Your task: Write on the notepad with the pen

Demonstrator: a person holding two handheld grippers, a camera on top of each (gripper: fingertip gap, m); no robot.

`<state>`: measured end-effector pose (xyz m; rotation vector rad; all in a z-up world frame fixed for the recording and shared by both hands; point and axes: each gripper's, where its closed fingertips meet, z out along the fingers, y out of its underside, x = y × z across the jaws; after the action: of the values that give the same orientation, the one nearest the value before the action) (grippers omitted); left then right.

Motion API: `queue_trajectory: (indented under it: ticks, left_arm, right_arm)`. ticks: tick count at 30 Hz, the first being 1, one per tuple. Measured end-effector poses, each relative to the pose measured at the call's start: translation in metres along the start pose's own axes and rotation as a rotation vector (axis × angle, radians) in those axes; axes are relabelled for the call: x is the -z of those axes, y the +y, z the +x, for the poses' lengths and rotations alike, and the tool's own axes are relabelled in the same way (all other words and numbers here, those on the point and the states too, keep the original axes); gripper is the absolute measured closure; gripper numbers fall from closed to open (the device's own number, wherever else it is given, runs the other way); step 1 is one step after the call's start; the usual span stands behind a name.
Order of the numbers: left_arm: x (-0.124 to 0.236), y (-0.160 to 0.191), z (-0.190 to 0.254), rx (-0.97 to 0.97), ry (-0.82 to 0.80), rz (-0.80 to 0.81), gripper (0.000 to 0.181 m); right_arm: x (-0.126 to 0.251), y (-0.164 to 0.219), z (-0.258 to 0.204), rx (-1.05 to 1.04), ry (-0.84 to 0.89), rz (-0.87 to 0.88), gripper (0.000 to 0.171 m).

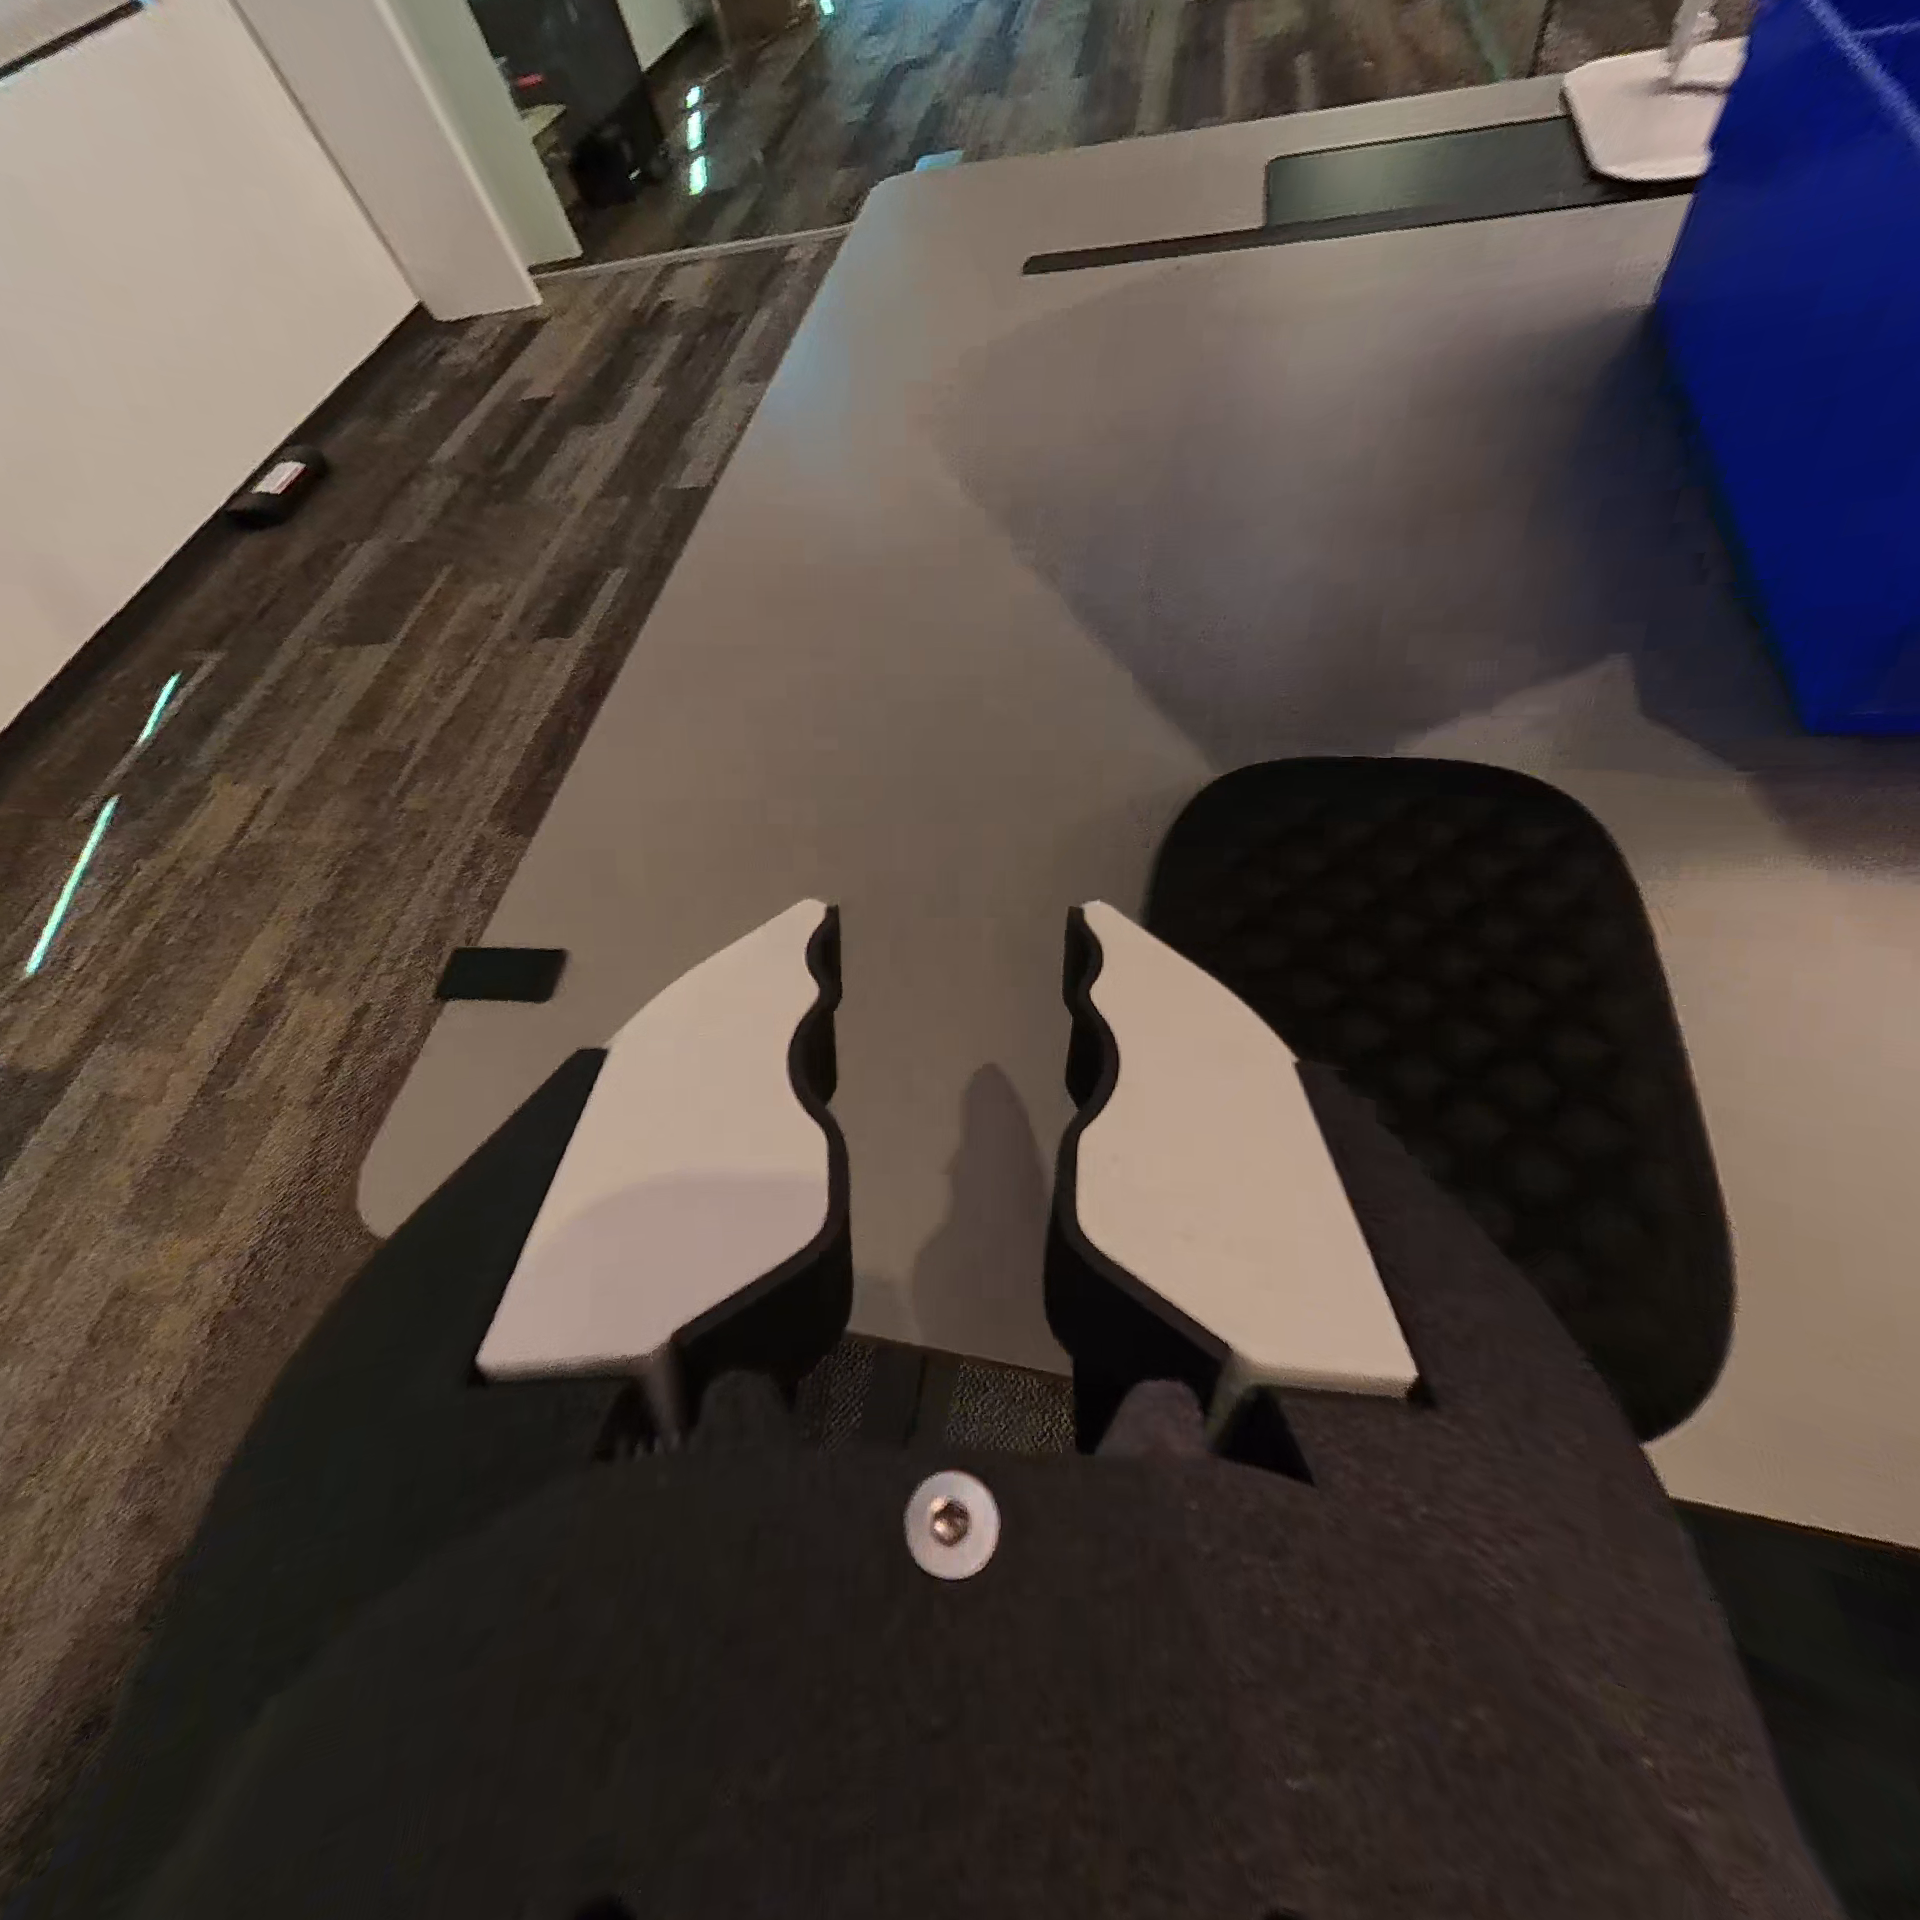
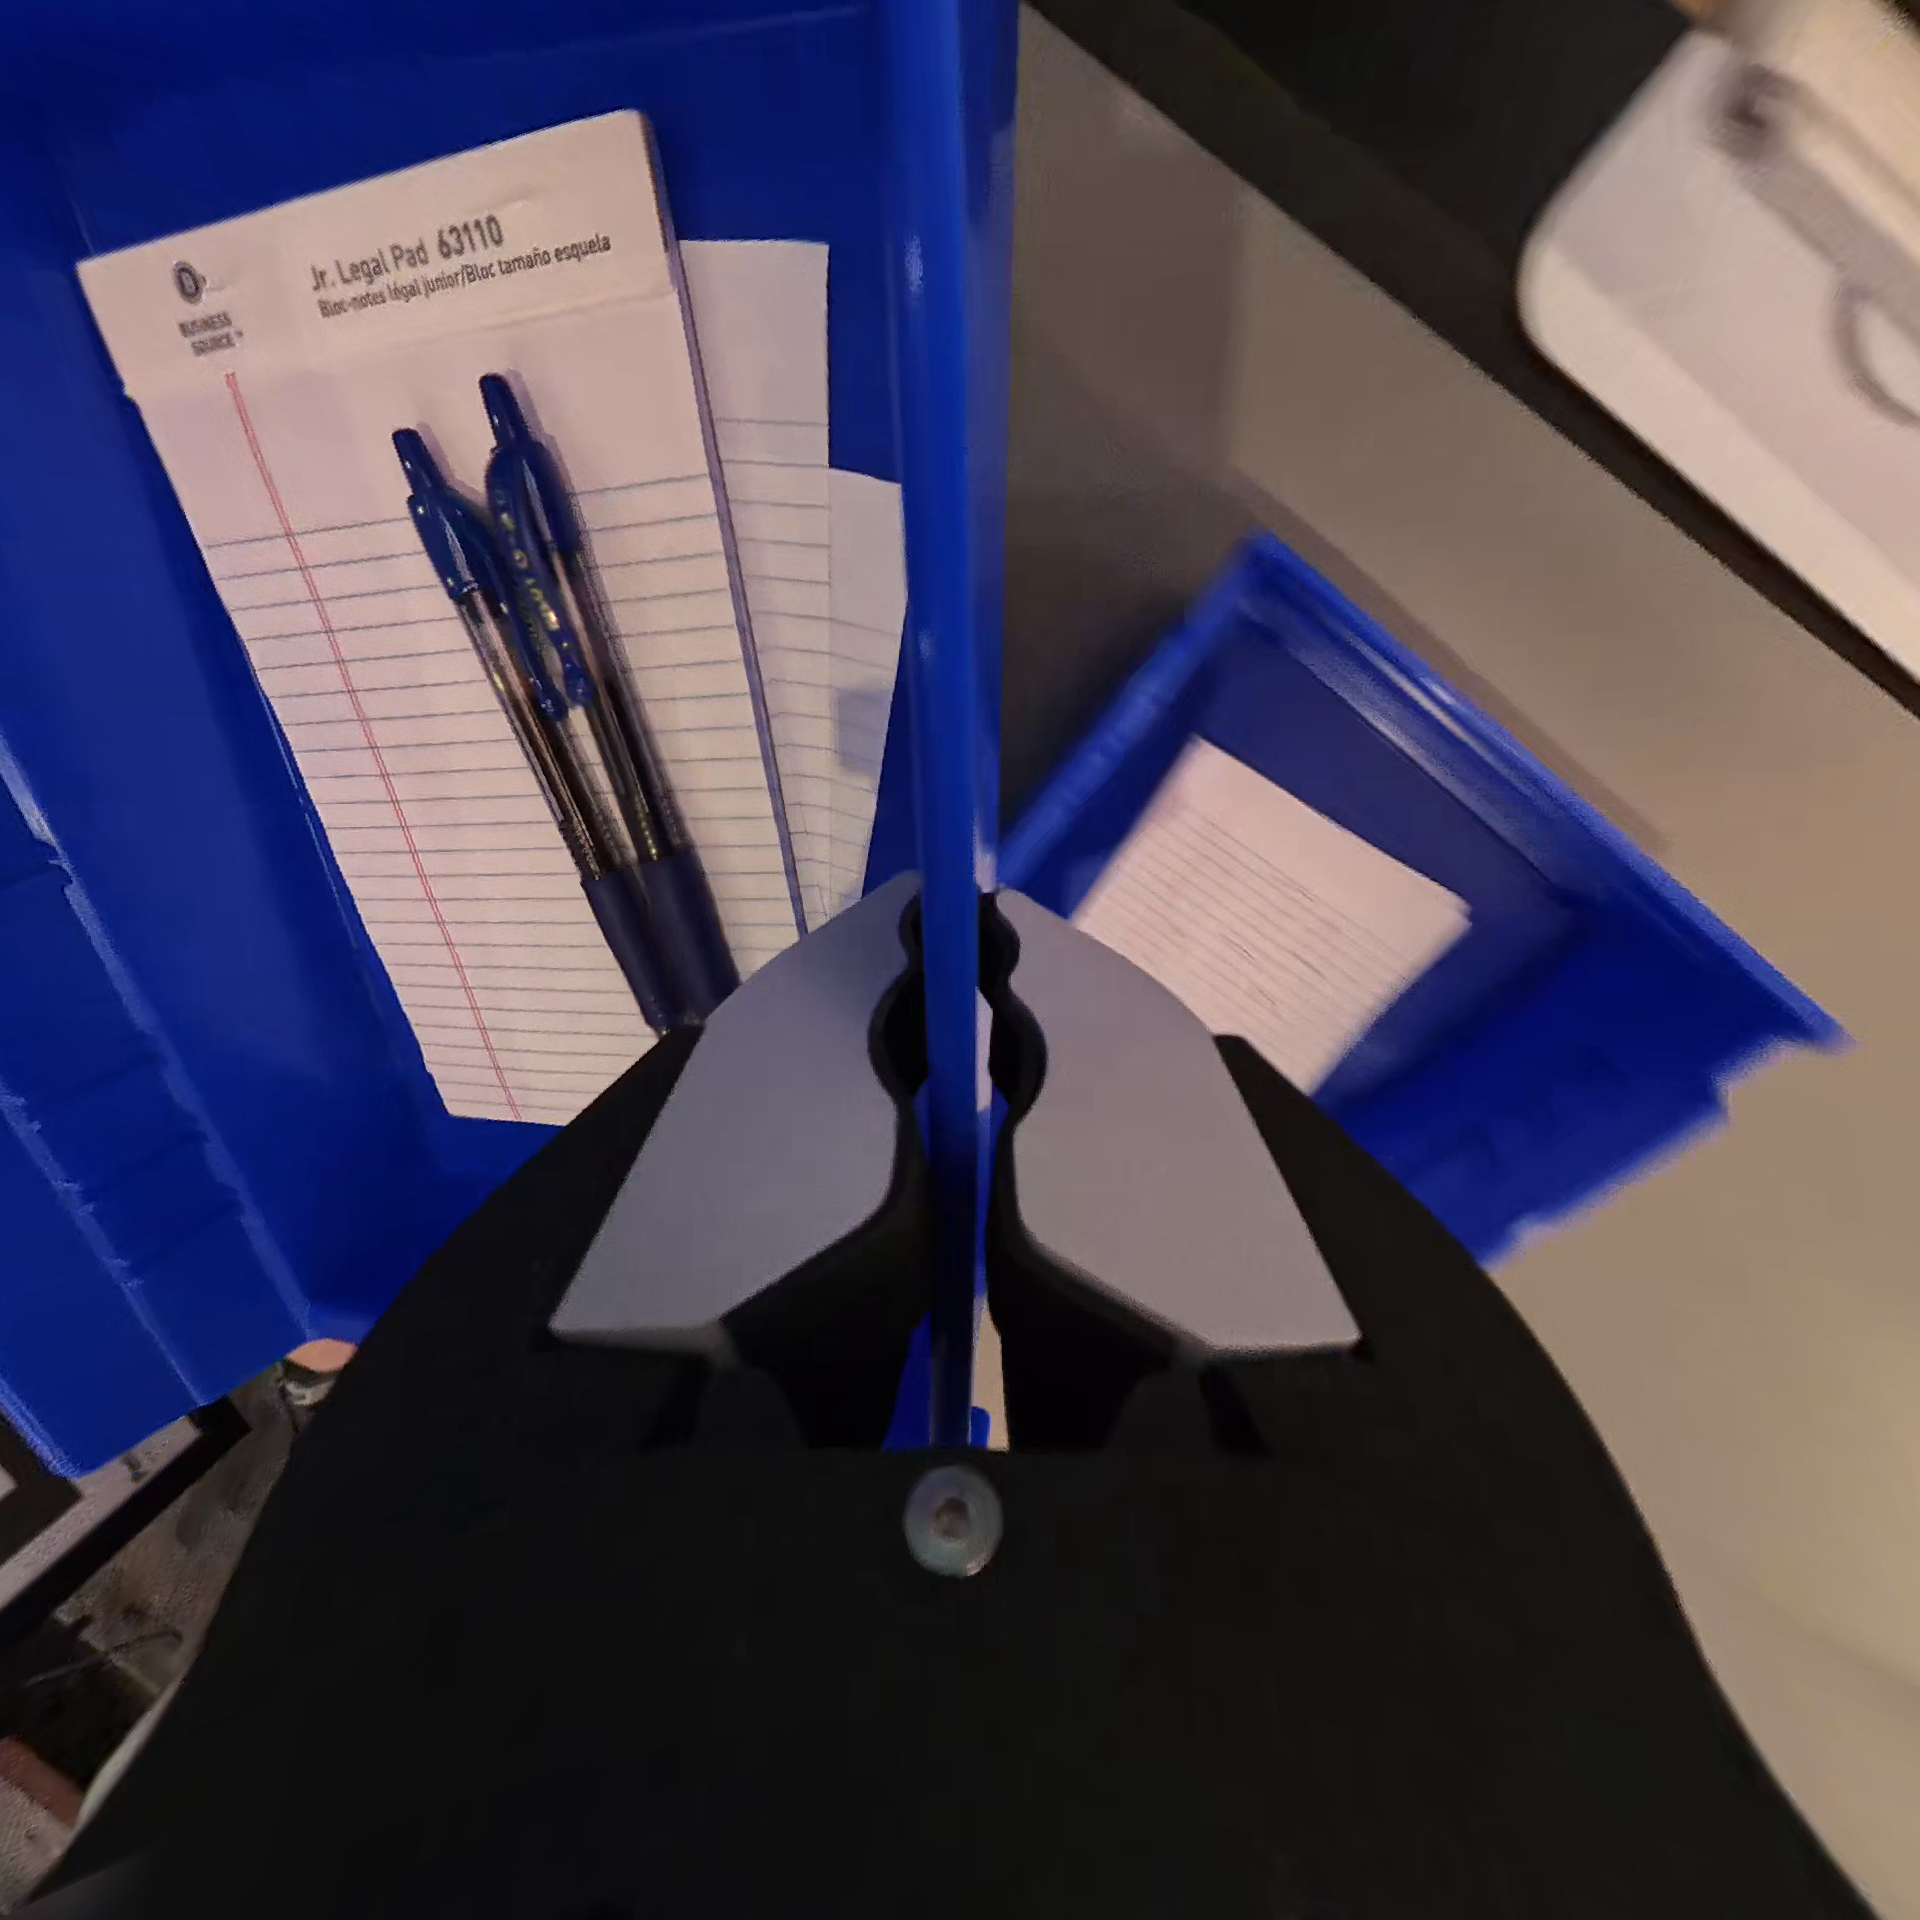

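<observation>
In the right wrist view a white lined notepad [image 2: 436, 675] lies in a large blue bin [image 2: 156, 935]. Two blue pens [image 2: 561, 665] lie side by side on the pad. My right gripper [image 2: 951, 914] is shut on the thin right wall [image 2: 940, 520] of that bin, just right of the pens' tips. My left gripper [image 1: 951, 920] is open and empty above the grey table [image 1: 935, 623]. The blue bin [image 1: 1808, 416] also shows at the right edge of the left wrist view.
Loose lined sheets [image 2: 779, 520] lie beside the pad. A smaller blue bin [image 2: 1621, 1039] to the right holds a lined sheet [image 2: 1268, 914]. A black mesh chair back [image 1: 1455, 1039] stands at the table's near edge. A white object [image 2: 1745, 312] sits far right. The tips of one gripper are about 40 cm away from the tips of the other.
</observation>
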<state>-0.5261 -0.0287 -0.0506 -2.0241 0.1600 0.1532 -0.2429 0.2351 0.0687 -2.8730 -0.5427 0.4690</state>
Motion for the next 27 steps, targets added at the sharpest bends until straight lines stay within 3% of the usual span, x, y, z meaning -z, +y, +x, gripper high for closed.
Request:
queue_trajectory:
  ticks: [6,14,22,27]
  left_arm:
    - [0.000,0.011,-0.016,0.010,-0.033,-0.049,0.138]
    - [-0.010,0.019,-0.019,0.023,0.004,-0.080,0.137]
    - [-0.038,0.003,0.004,0.060,0.114,-0.055,0.135]
    - [-0.078,-0.029,0.013,0.086,0.103,-0.007,0.127]
  right_arm:
    - [-0.097,-0.036,-0.071,0.040,-0.042,-0.003,0.165]
    - [-0.193,-0.028,-0.091,-0.030,-0.013,-0.039,0.164]
    - [-0.222,-0.017,-0.081,-0.024,0.015,-0.065,0.162]
    - [-0.194,-0.035,-0.086,0.124,-0.065,0.081,0.160]
